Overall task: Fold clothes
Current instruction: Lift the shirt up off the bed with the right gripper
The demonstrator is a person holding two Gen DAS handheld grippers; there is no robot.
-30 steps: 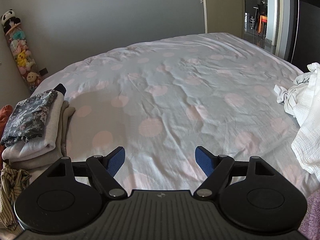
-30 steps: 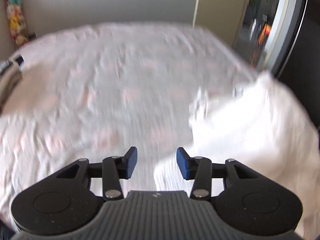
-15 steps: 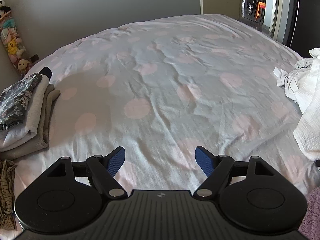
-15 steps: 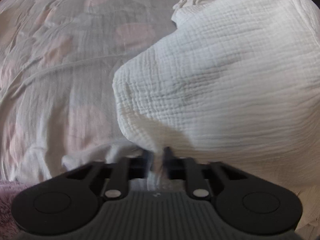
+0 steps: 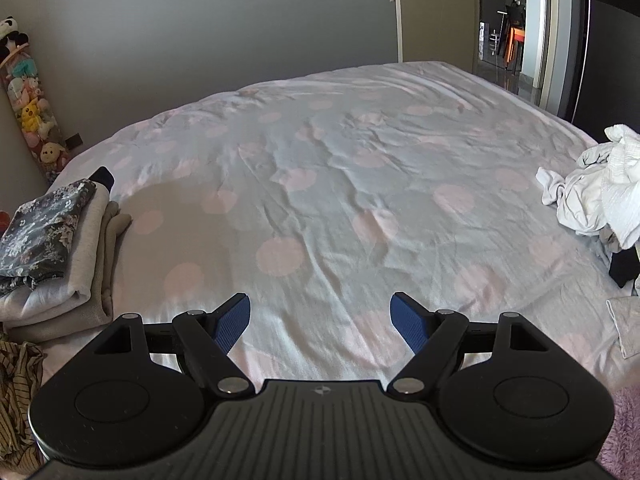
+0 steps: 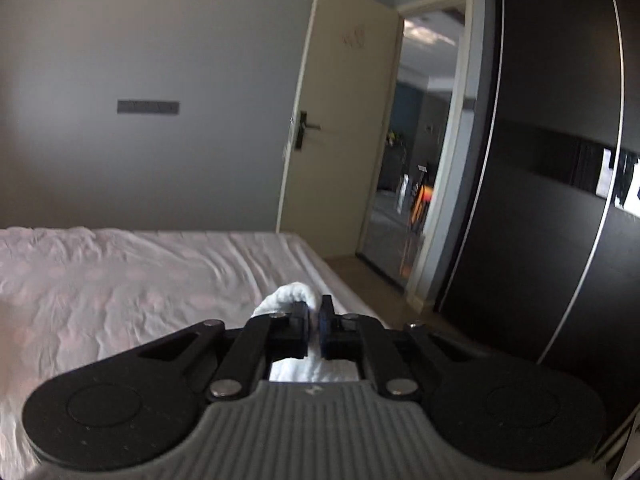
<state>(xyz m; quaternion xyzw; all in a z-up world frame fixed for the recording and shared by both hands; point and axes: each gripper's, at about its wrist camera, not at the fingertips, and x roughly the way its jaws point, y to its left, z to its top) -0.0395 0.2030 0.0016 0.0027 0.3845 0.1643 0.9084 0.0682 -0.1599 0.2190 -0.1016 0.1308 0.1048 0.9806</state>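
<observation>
At bottom centre of the right wrist view, right gripper jaws pinch white crinkled cloth above the bed. Left gripper jaws wide, holding nothing. Folded stack at left edge, unfolded pile at right edge.

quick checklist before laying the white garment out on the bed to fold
1. Right gripper shut on white garment: ok.
2. Left gripper open and free to take a second corner: ok.
3. Bed middle bare for spreading: ok.
4. Folded stack at the left edge, out of the way: ok.
5. Garment clear of the unfolded pile: cannot tell.
6. How the garment hangs below the gripper: cannot tell.
</observation>
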